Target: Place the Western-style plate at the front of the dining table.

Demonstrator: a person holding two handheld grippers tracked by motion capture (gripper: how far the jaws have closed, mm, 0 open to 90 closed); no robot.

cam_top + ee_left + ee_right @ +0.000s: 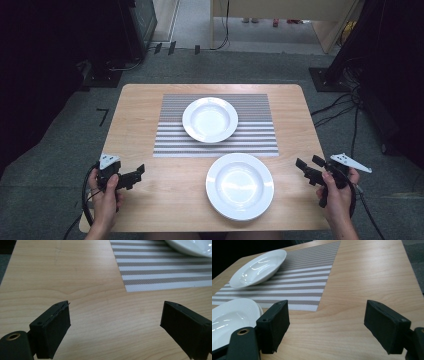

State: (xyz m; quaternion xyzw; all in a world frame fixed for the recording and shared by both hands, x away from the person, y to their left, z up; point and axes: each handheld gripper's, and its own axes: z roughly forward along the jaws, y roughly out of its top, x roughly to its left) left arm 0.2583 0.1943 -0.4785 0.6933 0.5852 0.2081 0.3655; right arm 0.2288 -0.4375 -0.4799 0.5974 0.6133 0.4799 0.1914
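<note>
bare table (150, 190) corners, plates (239, 186) mid-table

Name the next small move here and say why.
Probably ease the right tool in toward the near plate. Both tools are open and hold nothing; the left tool sits farther off. That plate lies on bare table, while the far plate already rests on the striped mat.

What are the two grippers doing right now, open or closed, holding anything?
Left gripper: open, holding nothing, over bare table.
Right gripper: open, holding nothing, beside the near plate.
</note>
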